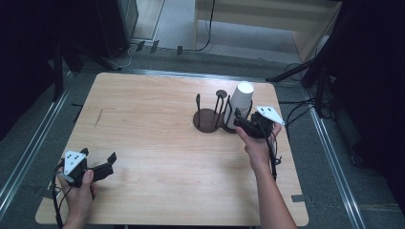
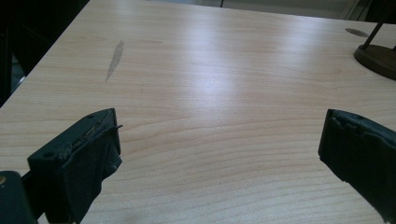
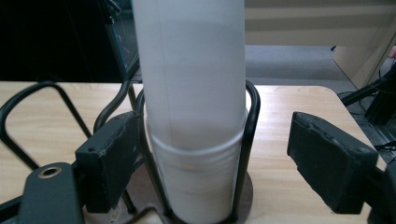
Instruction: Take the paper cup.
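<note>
A stack of white paper cups (image 1: 240, 106) stands upside down in a dark wire rack (image 1: 214, 114) on the right half of the counter (image 1: 157, 143), toward its far edge and nearer the right edge than the left. The rack has a round brown base and thin black upright loops; the cups sit inside the loops on the rack's right side, and the stack rises well above the wire tops.

The right tongs (image 1: 246, 123) are at the near side of the cups, held by the person's right hand (image 1: 258, 145). In the right gripper view the stack (image 3: 194, 102) stands between the two black jaws, which are spread wider than the cups. The left-hand jaw lies close against the wire loop (image 3: 250, 140) and the lower cup, and whether it touches them I cannot tell; the right-hand jaw stands clear, with bare counter between it and the rack. So the tongs are open around the stack and not closed on it.

The left tongs (image 1: 102, 168) rest low near the counter's near left corner, well apart from the rack, in the person's left hand (image 1: 79, 191). In the left gripper view their jaws are wide apart with plain wood between them and nothing held; the rack's base (image 2: 378, 58) shows toward the far right.
</note>
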Tool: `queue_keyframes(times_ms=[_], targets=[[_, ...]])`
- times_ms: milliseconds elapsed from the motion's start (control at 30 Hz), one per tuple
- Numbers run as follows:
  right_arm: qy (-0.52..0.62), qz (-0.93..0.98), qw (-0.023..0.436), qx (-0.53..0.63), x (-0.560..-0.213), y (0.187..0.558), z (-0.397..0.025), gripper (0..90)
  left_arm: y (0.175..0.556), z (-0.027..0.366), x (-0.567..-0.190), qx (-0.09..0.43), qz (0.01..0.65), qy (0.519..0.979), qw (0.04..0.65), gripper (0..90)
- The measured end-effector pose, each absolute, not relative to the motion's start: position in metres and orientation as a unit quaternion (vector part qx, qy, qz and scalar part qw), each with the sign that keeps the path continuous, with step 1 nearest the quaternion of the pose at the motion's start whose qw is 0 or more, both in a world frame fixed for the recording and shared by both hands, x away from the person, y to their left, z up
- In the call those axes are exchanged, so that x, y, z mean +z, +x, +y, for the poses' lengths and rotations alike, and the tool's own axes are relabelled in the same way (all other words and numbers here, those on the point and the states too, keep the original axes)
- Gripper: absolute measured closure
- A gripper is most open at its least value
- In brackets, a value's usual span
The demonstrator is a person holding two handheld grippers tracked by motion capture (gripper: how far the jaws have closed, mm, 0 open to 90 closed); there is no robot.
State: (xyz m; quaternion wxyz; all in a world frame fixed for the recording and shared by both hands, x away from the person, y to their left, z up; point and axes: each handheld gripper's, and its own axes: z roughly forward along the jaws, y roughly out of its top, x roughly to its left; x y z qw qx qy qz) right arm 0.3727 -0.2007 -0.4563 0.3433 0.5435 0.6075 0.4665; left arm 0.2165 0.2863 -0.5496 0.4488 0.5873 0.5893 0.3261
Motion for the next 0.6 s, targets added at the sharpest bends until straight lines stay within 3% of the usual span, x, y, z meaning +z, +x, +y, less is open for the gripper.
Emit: queue_keyframes(times_ms=[600], targets=[[0.547,0.609,0.331,0.468,-0.452,0.404,-0.19,18.4,0.218,0.285,-0.55,0.319,0.586,0.595,0.448,0.0]])
